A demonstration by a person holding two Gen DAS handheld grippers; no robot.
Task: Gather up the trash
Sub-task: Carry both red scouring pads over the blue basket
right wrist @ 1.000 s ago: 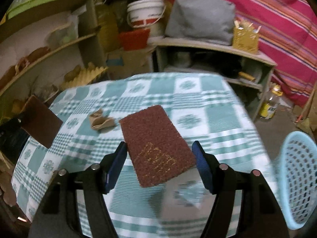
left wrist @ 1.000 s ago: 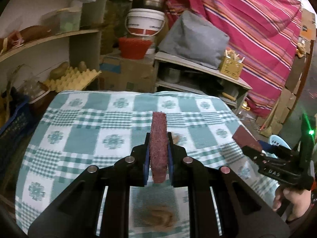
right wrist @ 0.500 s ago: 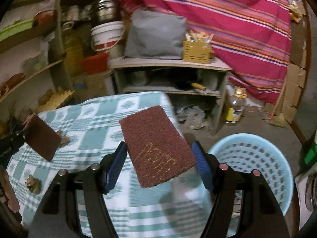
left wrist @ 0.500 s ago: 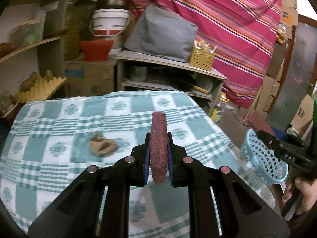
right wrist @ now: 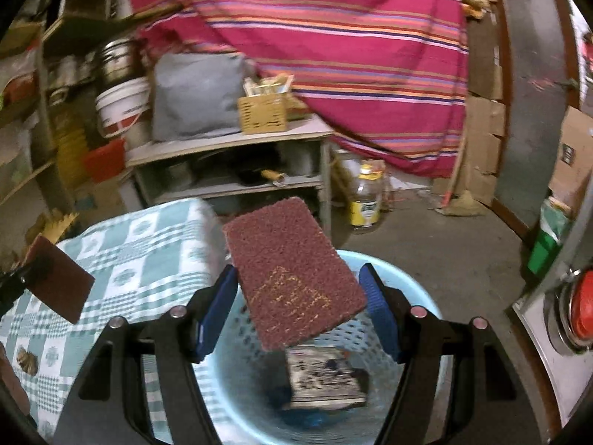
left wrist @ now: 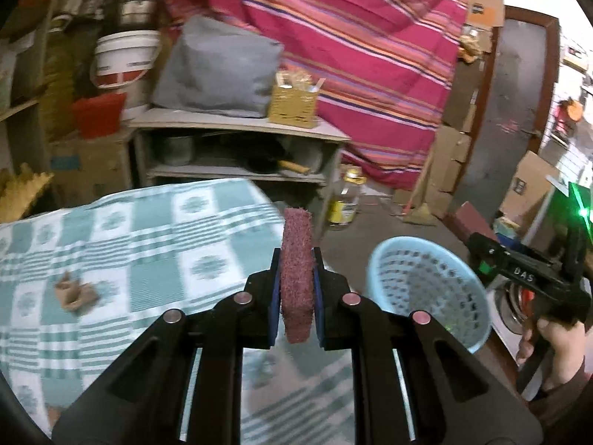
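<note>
Right wrist: flat maroon scouring pad (right wrist: 292,274), coarse fibres, faint yellow print.

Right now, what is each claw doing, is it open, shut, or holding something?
Left claw: shut on a maroon scouring pad, held edge-on.
Right claw: shut on a second scouring pad, gripped across its width, above the blue basket.

Home storeroom — shelves (left wrist: 237,126) w/ buckets (left wrist: 124,59), pots (left wrist: 139,3), cardboard boxes (left wrist: 454,155) — striped cloth (left wrist: 370,55) backdrop.

Both tools have swung from over the table (left wrist: 155,244) to the blue basket (right wrist: 422,307).
</note>
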